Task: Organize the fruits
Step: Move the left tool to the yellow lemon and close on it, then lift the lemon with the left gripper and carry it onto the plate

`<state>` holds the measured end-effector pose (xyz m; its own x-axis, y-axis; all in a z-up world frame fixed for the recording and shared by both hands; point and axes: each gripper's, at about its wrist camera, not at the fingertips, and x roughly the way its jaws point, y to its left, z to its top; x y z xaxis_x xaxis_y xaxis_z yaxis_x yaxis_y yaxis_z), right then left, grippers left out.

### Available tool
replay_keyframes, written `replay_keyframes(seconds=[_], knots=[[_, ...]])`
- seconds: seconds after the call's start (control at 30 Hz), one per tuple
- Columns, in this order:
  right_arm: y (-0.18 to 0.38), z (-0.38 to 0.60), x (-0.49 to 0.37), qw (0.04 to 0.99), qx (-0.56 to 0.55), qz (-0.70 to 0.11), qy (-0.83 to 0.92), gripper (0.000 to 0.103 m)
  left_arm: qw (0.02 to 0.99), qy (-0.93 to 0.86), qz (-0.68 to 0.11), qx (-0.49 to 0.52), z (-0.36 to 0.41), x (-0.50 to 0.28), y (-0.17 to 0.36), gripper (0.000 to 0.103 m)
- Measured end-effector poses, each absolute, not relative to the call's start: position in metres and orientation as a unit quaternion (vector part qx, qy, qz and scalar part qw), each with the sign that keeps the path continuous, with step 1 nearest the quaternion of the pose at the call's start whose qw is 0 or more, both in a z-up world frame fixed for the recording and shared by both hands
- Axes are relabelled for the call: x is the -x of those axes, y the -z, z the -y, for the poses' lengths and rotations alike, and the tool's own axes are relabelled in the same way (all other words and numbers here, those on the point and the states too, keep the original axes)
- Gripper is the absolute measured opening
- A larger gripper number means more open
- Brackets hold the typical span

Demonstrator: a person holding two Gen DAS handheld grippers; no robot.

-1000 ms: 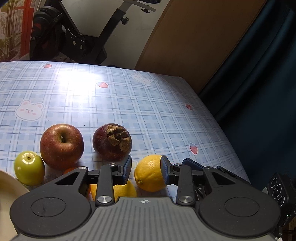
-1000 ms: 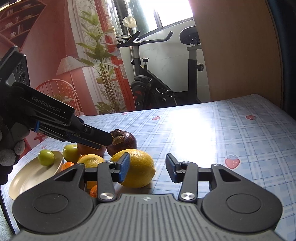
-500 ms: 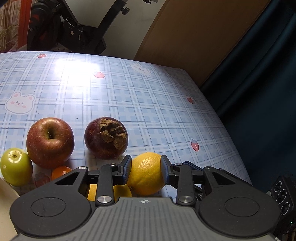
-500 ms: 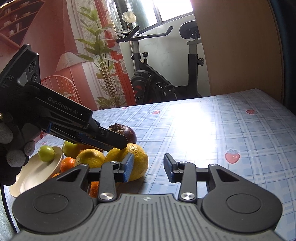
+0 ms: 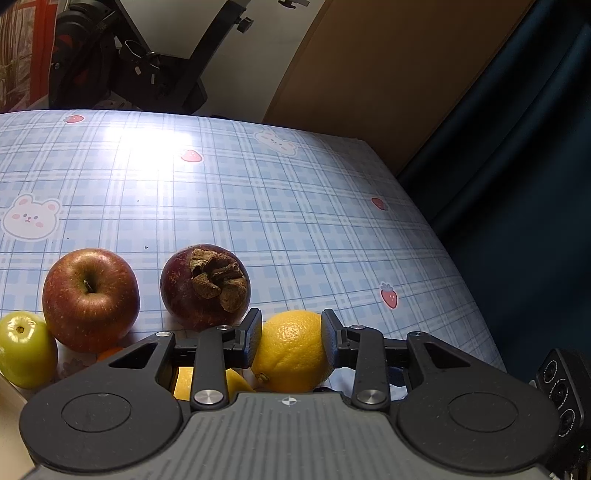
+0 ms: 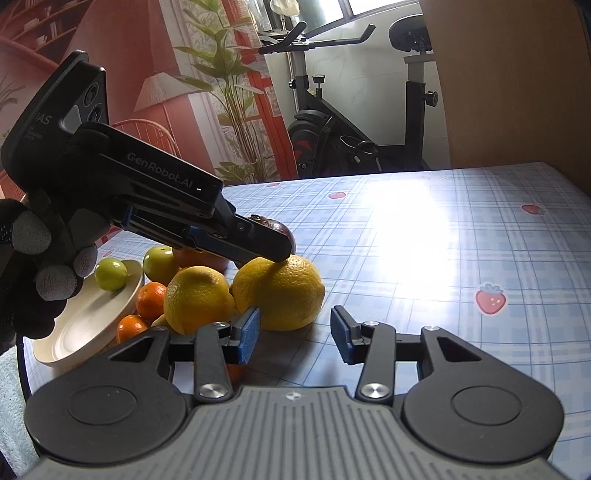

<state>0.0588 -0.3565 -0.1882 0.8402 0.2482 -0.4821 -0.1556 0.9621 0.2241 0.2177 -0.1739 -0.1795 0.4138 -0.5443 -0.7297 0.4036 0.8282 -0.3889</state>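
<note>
right gripper jaws just opening, nothing between | left gripper apparently clasps lemon

We see daylight entering through the window at the far end, blown out to white in the right wrist view. It throws a hard glare patch on the glossy tablecloth, washing out the plaid there in both views. The curtain on the right sits in deep shadow. Near fruit casts soft shadows toward us. Both pictures are sharp, with no motion blur; fisheye distortion bends the table edge and the exercise bike.
</note>
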Motion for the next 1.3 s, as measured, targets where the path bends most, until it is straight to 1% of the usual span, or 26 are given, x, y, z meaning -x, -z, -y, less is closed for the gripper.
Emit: replay_keyframes(seconds=[0.3, 0.47, 0.67, 0.93, 1.3], knots=[[0.193, 0.344, -0.077, 0.950, -0.054, -0.284, -0.118, 0.061, 0.838, 0.288, -0.458, 0.066, 0.181, -0.218, 0.181, 0.038], [0.196, 0.337, -0.090, 0.945, -0.046, -0.300, -0.124, 0.063, 0.832, 0.289, -0.467, 0.082, 0.173, -0.219, 0.181, 0.038], [0.199, 0.338, -0.091, 0.945, -0.048, -0.299, -0.125, 0.063, 0.822, 0.299, -0.477, 0.088, 0.164, -0.220, 0.180, 0.038], [0.198, 0.340, -0.089, 0.946, -0.050, -0.296, -0.121, 0.062, 0.827, 0.306, -0.467, 0.065, 0.168, -0.214, 0.179, 0.039], [0.196, 0.335, -0.076, 0.953, -0.047, -0.279, -0.109, 0.062, 0.827, 0.313, -0.462, 0.068, 0.172, -0.212, 0.175, 0.039]])
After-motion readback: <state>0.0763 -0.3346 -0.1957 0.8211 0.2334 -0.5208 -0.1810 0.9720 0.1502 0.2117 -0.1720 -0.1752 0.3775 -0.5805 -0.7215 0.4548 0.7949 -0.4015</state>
